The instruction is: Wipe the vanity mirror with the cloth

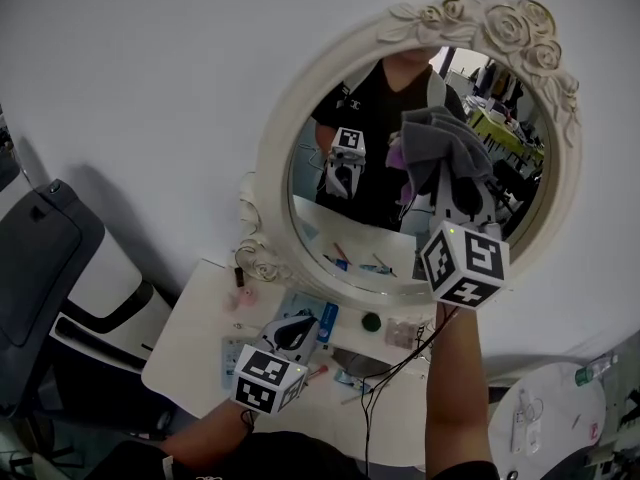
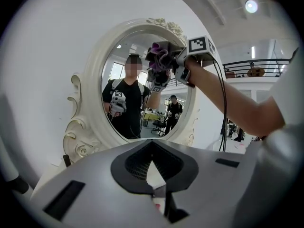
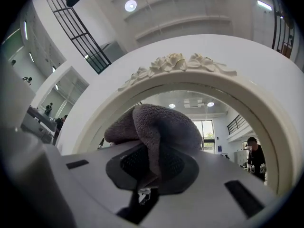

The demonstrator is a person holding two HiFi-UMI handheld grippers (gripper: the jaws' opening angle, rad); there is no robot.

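A large open office hall: mezzanine railing, ceiling lights, desk chairs reflected in the mirror.

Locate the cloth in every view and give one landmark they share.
Head view: cloth right of centre, over the mirror.
Left gripper view: top centre, at the mirror's upper right.
Right gripper view: centre, clamped between the jaws.
Shared landmark: the frame's carved roses.

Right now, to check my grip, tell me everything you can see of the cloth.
The cloth is grey and fuzzy, like soft towelling, bunched in folds rather than spread flat. The right claw is shut on it: one fold is pinched between the jaws, the rest bulges above them. It is held up at the upper right of the mirror; actual contact cannot be confirmed.
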